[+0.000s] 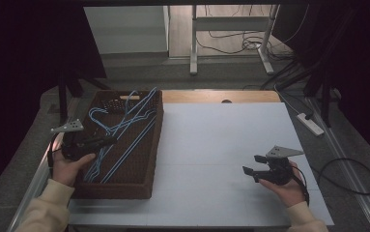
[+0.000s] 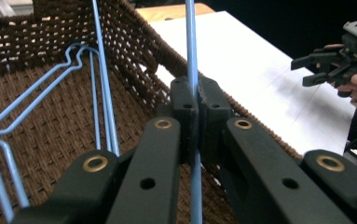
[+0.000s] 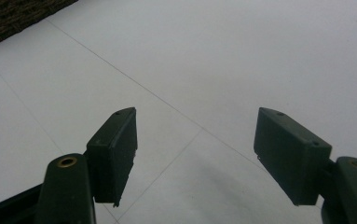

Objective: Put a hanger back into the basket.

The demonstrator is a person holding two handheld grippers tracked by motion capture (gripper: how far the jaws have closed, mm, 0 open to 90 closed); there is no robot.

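Note:
Several light blue wire hangers lie tangled in a brown woven basket at the table's left. My left gripper reaches into the basket from its left side. In the left gripper view its jaws are shut on the thin wire of one blue hanger, which runs straight up between the pads. More hangers rest on the basket floor beside it. My right gripper hovers over the white table at the right, open, with nothing between its pads.
A wooden strip borders the table's far edge. A power strip and cables lie on the floor to the right. Desk legs stand beyond the table. The basket wall rises just past my left jaws.

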